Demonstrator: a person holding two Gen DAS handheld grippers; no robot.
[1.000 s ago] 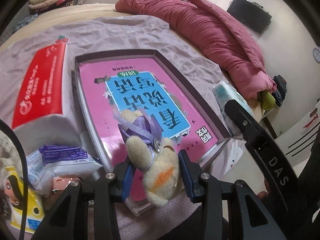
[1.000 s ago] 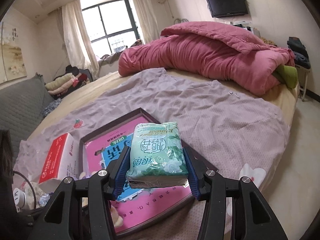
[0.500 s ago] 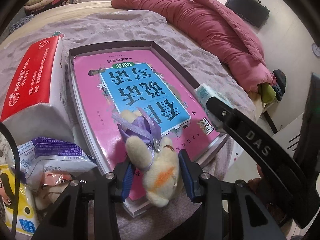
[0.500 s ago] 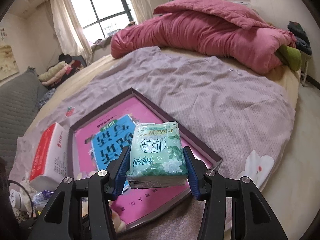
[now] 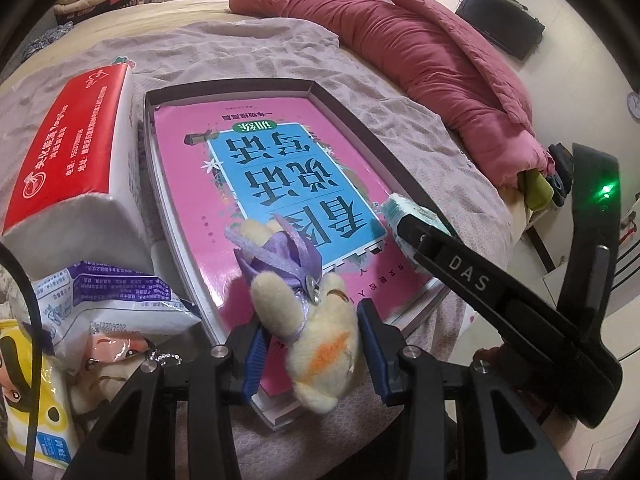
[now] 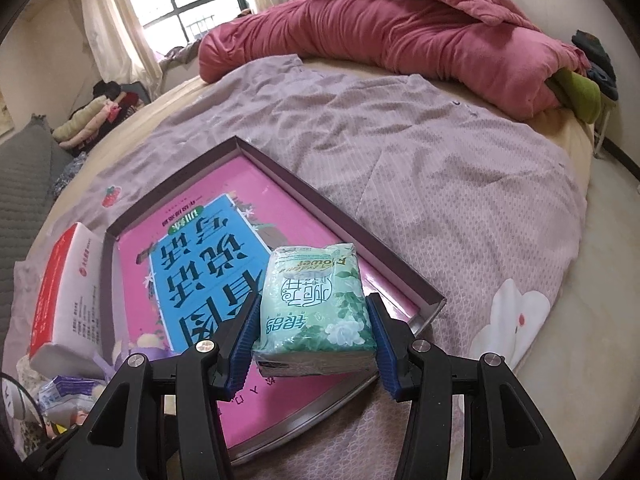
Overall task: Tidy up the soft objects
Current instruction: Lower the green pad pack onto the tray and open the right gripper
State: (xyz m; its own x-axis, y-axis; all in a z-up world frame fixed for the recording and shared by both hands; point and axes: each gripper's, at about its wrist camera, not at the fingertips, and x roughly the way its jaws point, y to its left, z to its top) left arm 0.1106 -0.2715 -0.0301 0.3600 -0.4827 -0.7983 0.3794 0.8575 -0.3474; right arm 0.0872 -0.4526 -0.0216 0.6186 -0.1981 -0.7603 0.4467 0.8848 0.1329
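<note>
While the red tissue pack (image 5: 68, 148) lies left of the tray (image 5: 348, 120), the left gripper (image 5: 310, 344) clamps a cream plush toy (image 5: 320, 336) over the tray's near edge. To the right, the right gripper (image 6: 312, 344) squeezes a green tissue packet (image 6: 316, 312) above the tray's near right corner. Both hover close together, so they could collide; released here, the plush might tumble off the edge.

A small cream plush toy (image 5: 320, 344) with a purple ribbon and an orange patch hangs over the near edge of the shallow box (image 6: 400, 256). A soft green tissue pack (image 6: 316, 312) (white flowers on its wrap) sits level above the box's near right corner. A red and white tissue pack (image 5: 68, 160) lies just left of the box.
</note>
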